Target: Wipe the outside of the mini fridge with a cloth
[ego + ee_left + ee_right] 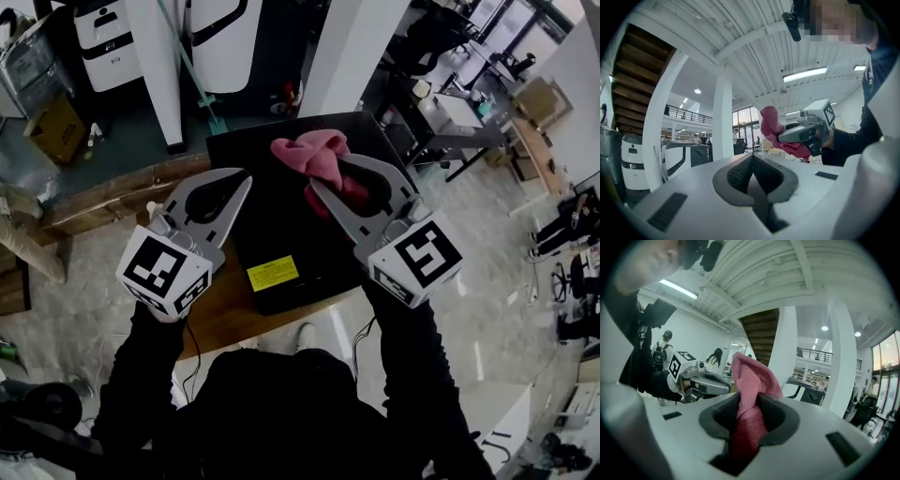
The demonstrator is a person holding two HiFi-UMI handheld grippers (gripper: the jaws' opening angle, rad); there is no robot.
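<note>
- Dark sleeves and the two marker cubes sit closest in the head view, and both grippers reach forward from them over the black mini fridge.
- Right gripper: its jaws pinch the pink cloth. The right gripper view shows the fabric wedged deep between the pads, with a bunched fold standing out past the tips.
- Left gripper: its jaws are pressed together with nothing between them, as the left gripper view shows. It hovers over the fridge's left edge, beside the right gripper.
- The fridge stands on a wooden surface. Its dark top panel faces the head camera, and a yellow label lies near its closer edge.
- Key relation: the fridge lies below the cloth-holding jaws, not ahead of them. Neither gripper view shows the fridge, since both look out across the hall.
- Whether the cloth touches the top panel cannot be told from here. It overlaps the panel's far half.
- My judgement is that the right gripper must tip downward to press the cloth flat, then sweep along the panel.
</note>
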